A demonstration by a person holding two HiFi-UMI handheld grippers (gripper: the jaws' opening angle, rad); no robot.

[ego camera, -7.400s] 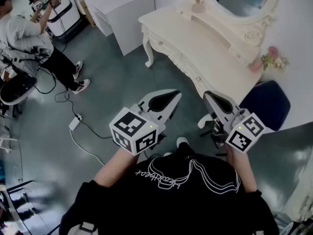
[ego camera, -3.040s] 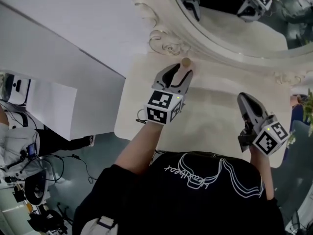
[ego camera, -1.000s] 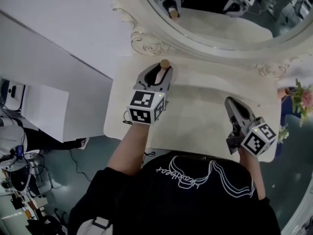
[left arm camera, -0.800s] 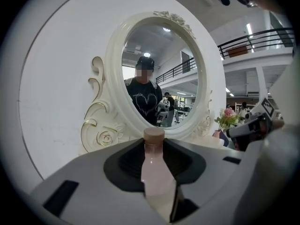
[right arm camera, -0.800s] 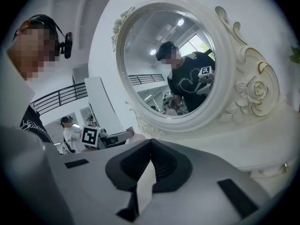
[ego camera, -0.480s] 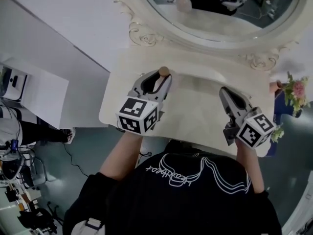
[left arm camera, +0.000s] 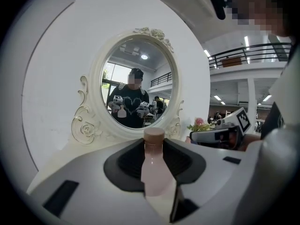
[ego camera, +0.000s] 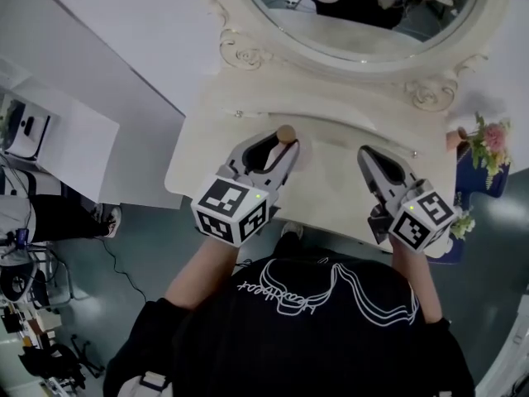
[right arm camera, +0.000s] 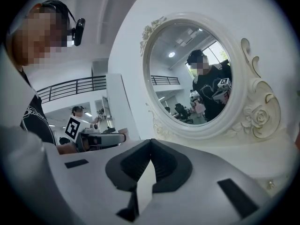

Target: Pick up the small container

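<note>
The small container (ego camera: 286,133) is a pale pink bottle with a tan cap. My left gripper (ego camera: 279,144) is shut on it, with the cap standing out past the fingertips over the cream dressing table (ego camera: 331,190). In the left gripper view the bottle (left arm camera: 154,165) stands upright between the dark pads, gripped on its body. It looks lifted off the table top, and the mirror shows it held up. My right gripper (ego camera: 364,154) hovers to the right over the table. Its jaws meet at the tips (right arm camera: 150,142) with nothing between them.
A large oval mirror (ego camera: 355,11) in a carved cream frame rises at the table's back. Pink flowers (ego camera: 488,133) stand at the table's right end, above a blue chair (ego camera: 473,184). A white cabinet (ego camera: 70,135) stands left of the table, and a grey floor lies below.
Both grippers have drawn back from the mirror toward the table's front edge, and the bottle has come along in the left one. Earlier still, the left gripper reached the bottle near the mirror's base.
</note>
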